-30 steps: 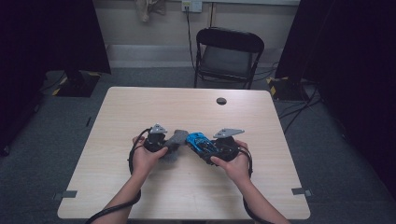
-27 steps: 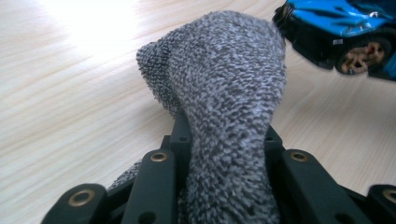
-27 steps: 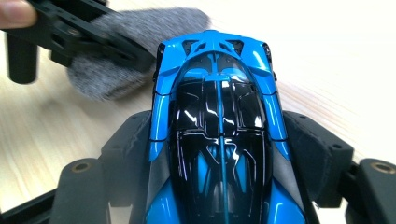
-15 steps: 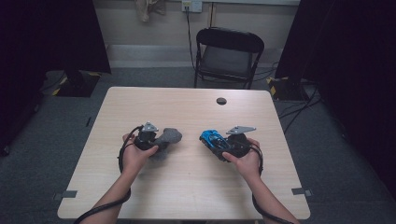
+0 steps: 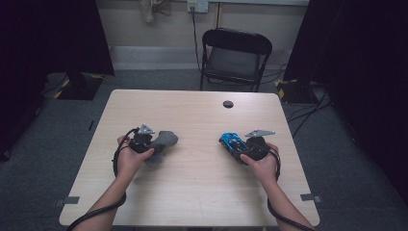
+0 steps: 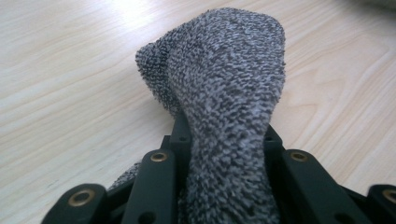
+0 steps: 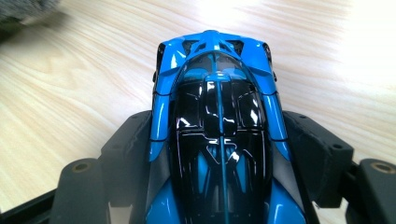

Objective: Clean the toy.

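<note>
Tool in my left hand (image 5: 153,142) clamps the grey sock (image 6: 224,93), right tool (image 5: 240,147) pinches the blue toy car (image 7: 217,126) at its glossy sides; I judge the car could slip forward onto the surface (image 5: 192,183).

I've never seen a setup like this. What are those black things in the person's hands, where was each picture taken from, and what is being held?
No robot arm is here: a person at a wooden table holds a hand-held gripper in each hand, each with two black jaws and a trailing cable.

The high view comes from a fixed camera above the person's side, looking forward and down; the forearms enter from the bottom. The other two pictures come from cameras riding on the grippers, looking along their jaws.

The left gripper is shut on a grey knitted cloth, which looks like a sock; the left gripper view shows it pinched between the jaws. The right gripper is shut on a blue and black toy car, its sides clamped by the jaws.

A small dark round spot sits near the table's far edge. A black folding chair stands behind the table.
</note>
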A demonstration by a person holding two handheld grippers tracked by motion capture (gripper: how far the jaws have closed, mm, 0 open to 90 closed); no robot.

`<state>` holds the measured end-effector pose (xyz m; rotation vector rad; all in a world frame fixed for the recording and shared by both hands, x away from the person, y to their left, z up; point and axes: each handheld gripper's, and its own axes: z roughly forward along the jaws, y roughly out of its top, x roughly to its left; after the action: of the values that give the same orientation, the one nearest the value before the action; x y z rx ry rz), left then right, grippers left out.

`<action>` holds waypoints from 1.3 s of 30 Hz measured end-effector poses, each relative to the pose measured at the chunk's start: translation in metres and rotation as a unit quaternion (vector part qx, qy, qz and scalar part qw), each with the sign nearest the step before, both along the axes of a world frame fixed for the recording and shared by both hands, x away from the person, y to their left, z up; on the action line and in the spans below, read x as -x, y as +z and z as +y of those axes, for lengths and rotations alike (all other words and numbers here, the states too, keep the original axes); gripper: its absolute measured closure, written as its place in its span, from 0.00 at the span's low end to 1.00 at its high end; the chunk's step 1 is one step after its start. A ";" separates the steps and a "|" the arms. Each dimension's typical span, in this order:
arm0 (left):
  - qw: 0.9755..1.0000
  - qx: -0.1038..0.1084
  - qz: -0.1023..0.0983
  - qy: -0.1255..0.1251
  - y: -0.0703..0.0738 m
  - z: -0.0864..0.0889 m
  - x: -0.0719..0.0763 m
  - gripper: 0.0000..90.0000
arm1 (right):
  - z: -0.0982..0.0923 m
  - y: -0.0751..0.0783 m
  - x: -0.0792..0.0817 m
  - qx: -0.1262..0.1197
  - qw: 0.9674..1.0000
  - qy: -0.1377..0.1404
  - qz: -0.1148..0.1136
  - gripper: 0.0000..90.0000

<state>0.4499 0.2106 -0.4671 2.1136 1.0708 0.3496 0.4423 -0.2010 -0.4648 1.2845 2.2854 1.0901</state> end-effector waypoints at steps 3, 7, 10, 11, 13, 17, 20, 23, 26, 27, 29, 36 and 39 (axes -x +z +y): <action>1.000 -0.002 0.002 0.011 -0.002 0.008 -0.001 0.76 | -0.006 -0.003 -0.002 0.006 1.000 -0.009 0.001 0.31; 1.000 -0.012 0.004 0.015 -0.004 0.017 -0.002 0.76 | -0.013 -0.004 -0.006 0.011 1.000 -0.020 -0.001 0.31; 1.000 -0.009 0.007 0.023 -0.007 0.024 -0.003 0.76 | -0.017 -0.004 -0.010 0.017 0.999 -0.027 -0.002 0.31; 1.000 -0.008 0.008 0.025 -0.007 0.026 -0.003 0.76 | -0.019 -0.004 -0.011 0.019 0.999 -0.032 -0.004 0.31; 1.000 -0.007 0.009 0.027 -0.009 0.029 -0.004 0.76 | -0.022 -0.005 -0.014 0.016 0.999 -0.035 -0.002 0.31; 0.999 -0.010 0.008 0.031 -0.009 0.034 -0.005 0.76 | -0.026 -0.008 -0.019 0.020 0.999 -0.047 -0.003 0.31; 0.999 -0.010 0.007 0.035 -0.009 0.037 -0.007 0.76 | -0.030 -0.012 -0.023 0.025 0.998 -0.055 -0.003 0.31; 0.999 -0.014 0.008 0.036 -0.008 0.039 -0.008 0.76 | -0.033 -0.014 -0.026 0.022 0.998 -0.061 -0.001 0.31; 0.999 -0.013 0.010 0.037 -0.009 0.040 -0.009 0.76 | -0.034 -0.016 -0.027 0.025 0.998 -0.064 0.002 0.31; 0.999 -0.011 0.011 0.038 -0.009 0.040 -0.009 0.76 | -0.035 -0.017 -0.028 0.026 0.998 -0.064 0.003 0.31; 0.999 -0.012 0.012 0.038 -0.010 0.040 -0.010 0.76 | -0.037 -0.021 -0.029 0.036 0.997 -0.066 0.001 0.31; 0.999 -0.011 0.010 0.039 -0.010 0.039 -0.010 0.76 | -0.039 -0.025 -0.028 0.037 0.997 -0.063 -0.005 0.31; 0.999 -0.013 0.010 0.037 -0.010 0.039 -0.009 0.76 | -0.040 -0.028 -0.028 0.036 0.998 -0.059 -0.004 0.31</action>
<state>0.4591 0.2497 -0.4775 2.1077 1.1634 0.3802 0.4702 -0.2414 -0.4927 1.3645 2.1915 0.9618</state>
